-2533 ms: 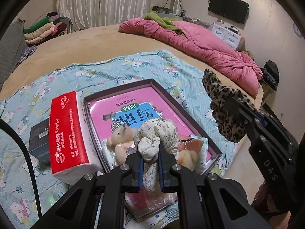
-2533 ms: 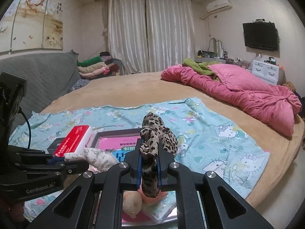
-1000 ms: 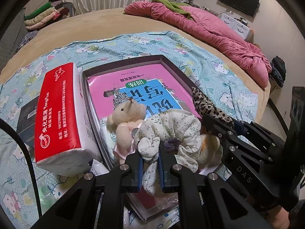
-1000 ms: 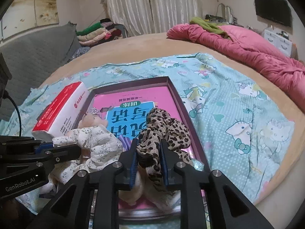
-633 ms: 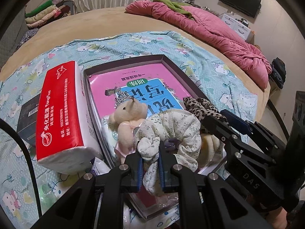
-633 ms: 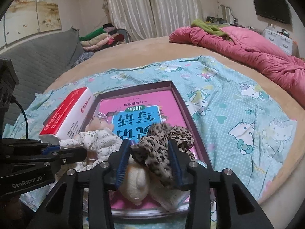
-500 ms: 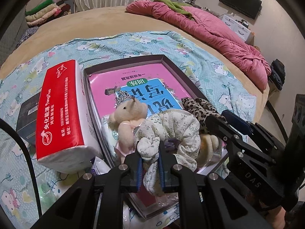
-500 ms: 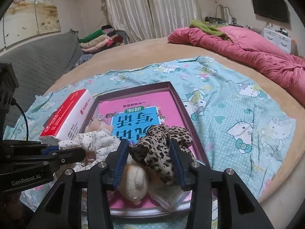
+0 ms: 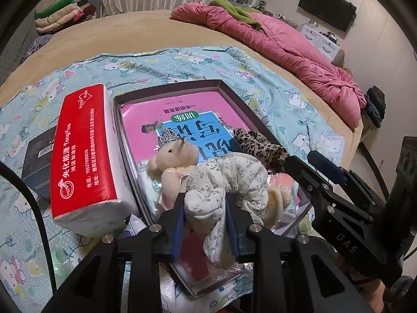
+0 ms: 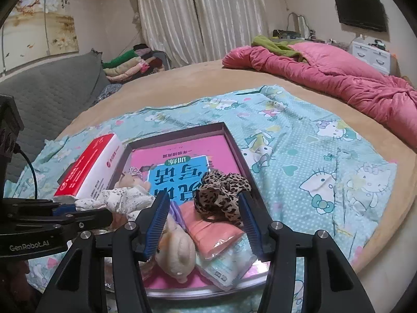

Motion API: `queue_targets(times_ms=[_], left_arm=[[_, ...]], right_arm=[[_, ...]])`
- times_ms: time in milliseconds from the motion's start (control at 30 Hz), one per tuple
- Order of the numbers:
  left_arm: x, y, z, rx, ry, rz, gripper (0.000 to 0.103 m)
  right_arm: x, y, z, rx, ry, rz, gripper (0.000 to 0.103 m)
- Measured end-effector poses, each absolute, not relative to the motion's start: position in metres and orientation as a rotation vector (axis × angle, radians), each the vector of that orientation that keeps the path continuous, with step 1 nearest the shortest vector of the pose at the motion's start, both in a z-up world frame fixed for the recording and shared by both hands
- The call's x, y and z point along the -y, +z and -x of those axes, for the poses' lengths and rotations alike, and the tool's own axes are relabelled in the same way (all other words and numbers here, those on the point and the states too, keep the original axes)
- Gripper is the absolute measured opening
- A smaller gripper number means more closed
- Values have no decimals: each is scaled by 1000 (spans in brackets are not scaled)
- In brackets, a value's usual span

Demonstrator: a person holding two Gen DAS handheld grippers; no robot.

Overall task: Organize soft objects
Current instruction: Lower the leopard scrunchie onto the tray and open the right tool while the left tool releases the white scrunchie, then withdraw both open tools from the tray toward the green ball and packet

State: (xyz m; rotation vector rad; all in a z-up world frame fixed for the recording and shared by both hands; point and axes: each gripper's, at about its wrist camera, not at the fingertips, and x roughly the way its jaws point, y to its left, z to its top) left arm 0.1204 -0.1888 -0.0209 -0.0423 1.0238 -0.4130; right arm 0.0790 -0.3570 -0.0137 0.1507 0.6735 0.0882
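Note:
A white floral scrunchie [image 9: 229, 172] lies over a cream plush bear [image 9: 174, 156] at the near end of a dark tray [image 9: 245, 109] that holds a pink book. My left gripper [image 9: 204, 198] has its jaws opening; a bunch of the scrunchie still fills the gap and touches both pads. A leopard-print scrunchie [image 10: 221, 195] rests on a pink packet [image 10: 211, 232] in the tray's right corner. My right gripper [image 10: 203, 198] straddles it with its jaws opening, and neither pad touches it. A second plush toy [image 10: 177, 250] lies under the right gripper's left finger.
A red and white tissue pack [image 9: 83, 151] stands against the tray's left side, with a black box [image 9: 39, 156] beyond it. All of this sits on a cartoon-print sheet on a round bed. A pink duvet [image 9: 286, 49] lies at the far right. The bed's edge runs close on the right.
Both grippers came down to the tray. The right jaws spread and let go of the leopard scrunchie, which now lies in the tray. The left jaws have widened around the floral scrunchie.

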Motion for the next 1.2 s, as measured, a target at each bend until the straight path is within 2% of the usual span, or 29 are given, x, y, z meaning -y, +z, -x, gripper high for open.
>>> queue_targets(times_ms=[300,467,733,1033,1200], left_arm=[[184,-13,-119,-1009,-406,59,41],[181,-7,-116,-991,-413,58,52],[176,7,-107,-954,-403,38,65],[158,23,-98,-914,-371,36,72],[138,32,-93,-896,-345,60,73]], right_arm=[[361,-15,-78,-678,80,-183,65],[363,-14,-77,-672,49,-182,74],[364,-6,-71,-632,7,-155,78],[361,5,-64,-596,22,-161,80],[346,20,-56,-554,68,-140,81]])
